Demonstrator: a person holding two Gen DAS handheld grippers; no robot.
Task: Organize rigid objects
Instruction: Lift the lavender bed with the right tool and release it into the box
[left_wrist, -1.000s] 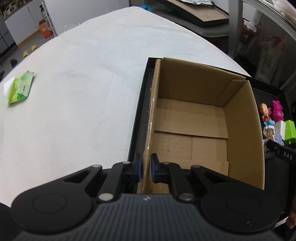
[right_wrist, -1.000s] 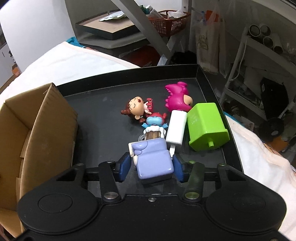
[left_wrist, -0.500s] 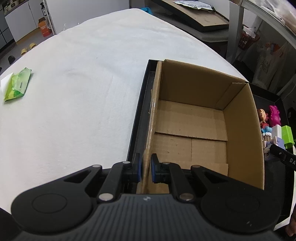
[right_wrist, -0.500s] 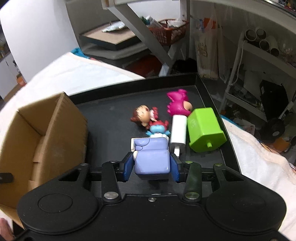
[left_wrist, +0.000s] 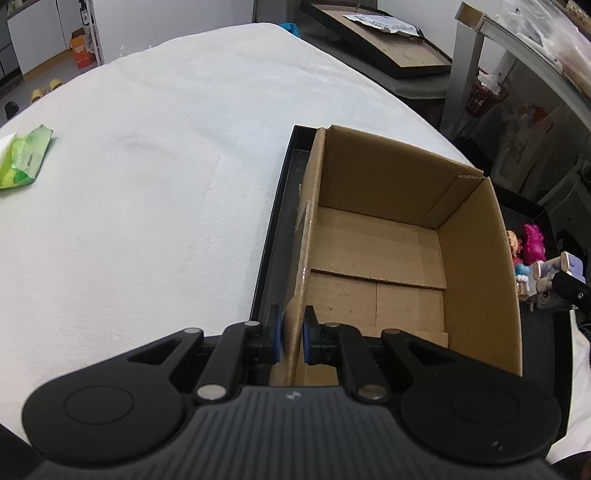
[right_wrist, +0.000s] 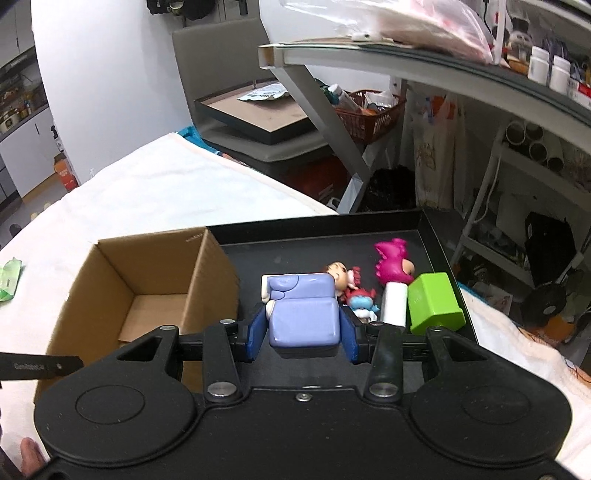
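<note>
The left gripper (left_wrist: 291, 334) pinches the near left wall of the open cardboard box (left_wrist: 402, 236) between its blue fingers (left_wrist: 274, 334). The box is empty and sits at the left end of a black tray (right_wrist: 317, 236) on a table with a white cloth (left_wrist: 147, 184). The right gripper (right_wrist: 303, 334) squeezes a pale purple toy (right_wrist: 303, 314) on both sides, and the toy seems to be lifted a little off the tray, though that is hard to tell. Just beyond it on the tray lie a small doll (right_wrist: 338, 275), a pink figure (right_wrist: 391, 260), a white block (right_wrist: 394, 304) and a green block (right_wrist: 434, 302). A green packet (left_wrist: 26, 158) lies far left on the cloth.
</note>
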